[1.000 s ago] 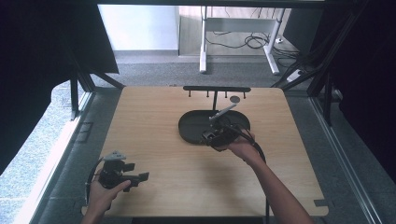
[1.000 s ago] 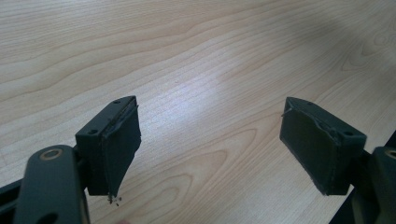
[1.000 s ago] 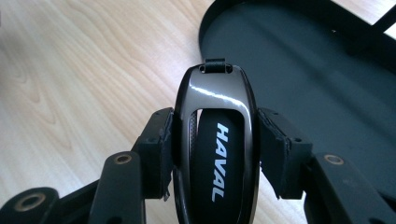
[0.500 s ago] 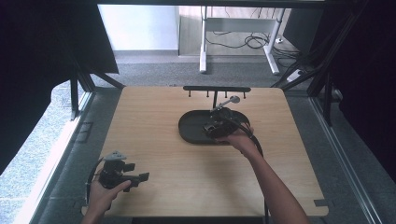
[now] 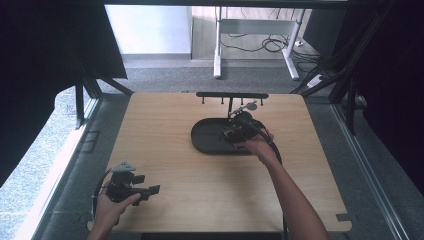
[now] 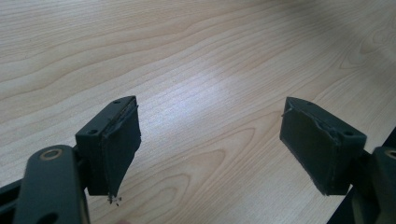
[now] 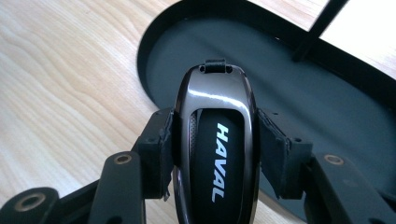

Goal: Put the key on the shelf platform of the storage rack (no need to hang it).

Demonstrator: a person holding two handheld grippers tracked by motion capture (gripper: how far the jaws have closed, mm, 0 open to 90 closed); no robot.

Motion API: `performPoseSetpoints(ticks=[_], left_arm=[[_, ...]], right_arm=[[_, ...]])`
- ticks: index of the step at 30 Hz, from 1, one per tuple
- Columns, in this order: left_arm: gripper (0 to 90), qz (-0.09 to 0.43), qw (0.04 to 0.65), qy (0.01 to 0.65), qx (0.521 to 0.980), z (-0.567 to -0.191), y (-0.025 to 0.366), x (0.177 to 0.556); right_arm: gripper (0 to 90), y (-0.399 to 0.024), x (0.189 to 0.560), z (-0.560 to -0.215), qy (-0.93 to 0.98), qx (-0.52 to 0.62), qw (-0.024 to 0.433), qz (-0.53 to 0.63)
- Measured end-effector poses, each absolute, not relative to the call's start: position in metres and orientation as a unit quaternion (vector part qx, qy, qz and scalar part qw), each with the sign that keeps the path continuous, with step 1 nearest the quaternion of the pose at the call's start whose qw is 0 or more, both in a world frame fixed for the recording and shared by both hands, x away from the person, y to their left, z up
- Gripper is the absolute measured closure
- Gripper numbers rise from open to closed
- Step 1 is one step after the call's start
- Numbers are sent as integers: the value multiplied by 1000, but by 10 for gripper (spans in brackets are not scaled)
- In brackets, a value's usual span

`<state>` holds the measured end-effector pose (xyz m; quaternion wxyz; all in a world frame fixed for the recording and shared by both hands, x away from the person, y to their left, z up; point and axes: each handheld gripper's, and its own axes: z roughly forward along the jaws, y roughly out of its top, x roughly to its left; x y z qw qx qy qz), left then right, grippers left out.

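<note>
Glossy black and chrome, that's a car key fob with white HAVAL lettering down its face, and the right gripper has it pinched by its two long sides, both pads pressed flat against the shell. The loop end of the fob points away from the hand, out over the near rim of a dark oval tray, so the fob sits above the line where tray meets pale wooden table. From the high view, the right gripper hangs over the right half of the tray, the forearm coming in slantwise from the bottom right, a cable looping back along it. Whether the fob touches the tray floor, I can't tell from here. Just behind the tray stands a thin black rack with small pegs under its bar, and a thin black post rises from the tray's far side in the right gripper view. Over at the near left corner of the table, the left gripper rests low in the person's hand, well apart from the tray. Its jaws stand spread wide, nothing between the two pads but bare wood grain, the left gripper aimed down across the tabletop.
</note>
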<state>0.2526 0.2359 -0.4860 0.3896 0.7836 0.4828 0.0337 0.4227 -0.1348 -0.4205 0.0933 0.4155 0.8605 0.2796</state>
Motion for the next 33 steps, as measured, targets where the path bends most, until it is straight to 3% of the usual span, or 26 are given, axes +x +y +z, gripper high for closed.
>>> performPoseSetpoints(ticks=[33], left_arm=[[205, 34, 392, 484, 781, -485, 238, 253]], right_arm=[[490, -135, 458, -423, 843, 456, 112, 263]])
